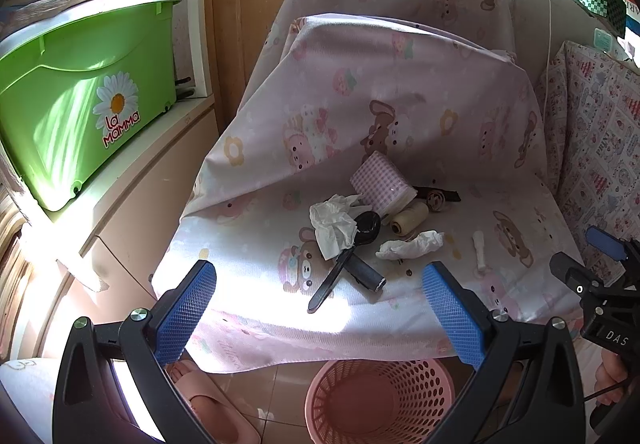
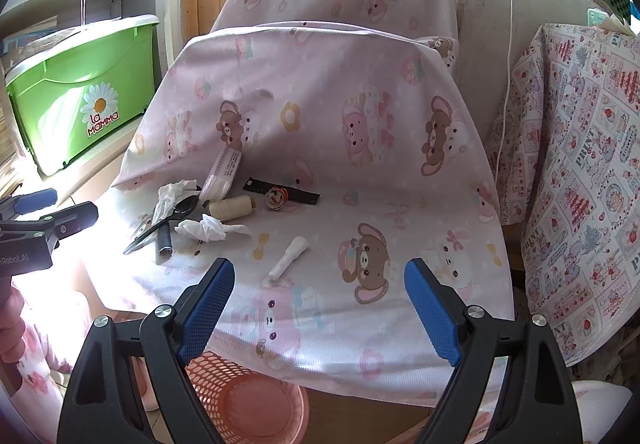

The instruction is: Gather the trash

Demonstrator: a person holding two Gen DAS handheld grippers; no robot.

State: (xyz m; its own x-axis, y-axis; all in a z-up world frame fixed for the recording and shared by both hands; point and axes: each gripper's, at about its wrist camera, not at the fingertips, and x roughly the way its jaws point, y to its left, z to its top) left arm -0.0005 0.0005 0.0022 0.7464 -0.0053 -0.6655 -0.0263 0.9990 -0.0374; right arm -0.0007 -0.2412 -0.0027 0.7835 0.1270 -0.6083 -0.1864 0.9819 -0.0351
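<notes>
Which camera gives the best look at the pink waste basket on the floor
The left wrist view. There the pink basket sits between the open fingers with its whole round mouth and bare bottom showing. In the right wrist view the pink basket is partly hidden behind the right gripper's finger and cut off by the lower edge.

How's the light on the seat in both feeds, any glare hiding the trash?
Left wrist view: sun blows out the sheet's front edge under the black spoon's handle; the crumpled tissue stays readable. Right wrist view: glare whitens the seat's left side, and the small white tube lies in even light. Both views show fisheye bending at the edges.
</notes>
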